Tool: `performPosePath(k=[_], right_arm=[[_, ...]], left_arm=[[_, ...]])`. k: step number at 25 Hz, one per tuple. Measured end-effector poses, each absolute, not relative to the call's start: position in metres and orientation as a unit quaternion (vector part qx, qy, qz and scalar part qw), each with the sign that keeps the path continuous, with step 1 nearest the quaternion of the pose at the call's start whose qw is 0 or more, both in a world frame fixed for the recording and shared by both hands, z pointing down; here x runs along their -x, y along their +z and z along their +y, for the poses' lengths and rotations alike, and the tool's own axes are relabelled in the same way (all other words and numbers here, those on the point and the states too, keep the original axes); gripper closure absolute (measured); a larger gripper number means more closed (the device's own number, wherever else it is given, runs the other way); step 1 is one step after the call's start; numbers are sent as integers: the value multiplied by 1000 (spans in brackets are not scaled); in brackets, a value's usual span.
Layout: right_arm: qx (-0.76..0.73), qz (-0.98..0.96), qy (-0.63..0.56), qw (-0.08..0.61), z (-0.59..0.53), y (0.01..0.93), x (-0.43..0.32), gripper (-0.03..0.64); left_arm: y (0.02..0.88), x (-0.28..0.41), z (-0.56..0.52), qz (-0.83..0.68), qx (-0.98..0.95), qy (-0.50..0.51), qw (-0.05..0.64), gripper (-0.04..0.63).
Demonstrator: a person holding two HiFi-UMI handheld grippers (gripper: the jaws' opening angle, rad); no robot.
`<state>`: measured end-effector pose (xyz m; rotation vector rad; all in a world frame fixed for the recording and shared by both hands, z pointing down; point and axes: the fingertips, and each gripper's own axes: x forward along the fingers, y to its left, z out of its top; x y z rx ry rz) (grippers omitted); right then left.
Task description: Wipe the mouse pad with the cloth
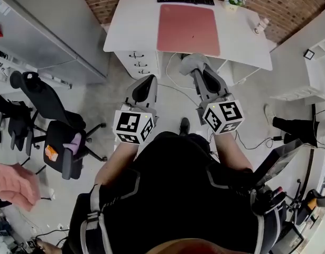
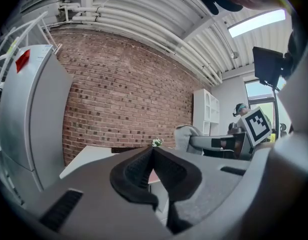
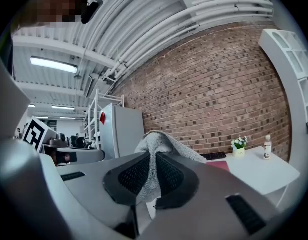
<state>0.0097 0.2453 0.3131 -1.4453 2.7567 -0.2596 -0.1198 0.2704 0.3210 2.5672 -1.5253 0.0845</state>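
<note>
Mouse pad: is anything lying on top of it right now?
Nothing lies on the mouse pad except a tiny dark speck. The cloth, clamped in the right gripper, just reaches its near edge in the head view and hides a sliver at most.

The head camera is looking steeply down from over the person's shoulders, standing well back from the white bench (image 1: 130, 25). The cameras on the left gripper (image 2: 152, 153) and right gripper (image 3: 155, 156) are sitting close behind their jaws, facing forward and tilting upward at the brick wall (image 2: 123, 99). All three are sharing bench and wall.
</note>
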Motion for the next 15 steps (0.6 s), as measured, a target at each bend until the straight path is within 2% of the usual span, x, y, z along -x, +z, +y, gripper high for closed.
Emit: performPosePath(k=[15], right_arm=[[432, 897, -92, 10, 160, 334, -95, 577]], left_arm=[[330, 43, 185, -539, -837, 61, 73, 595]])
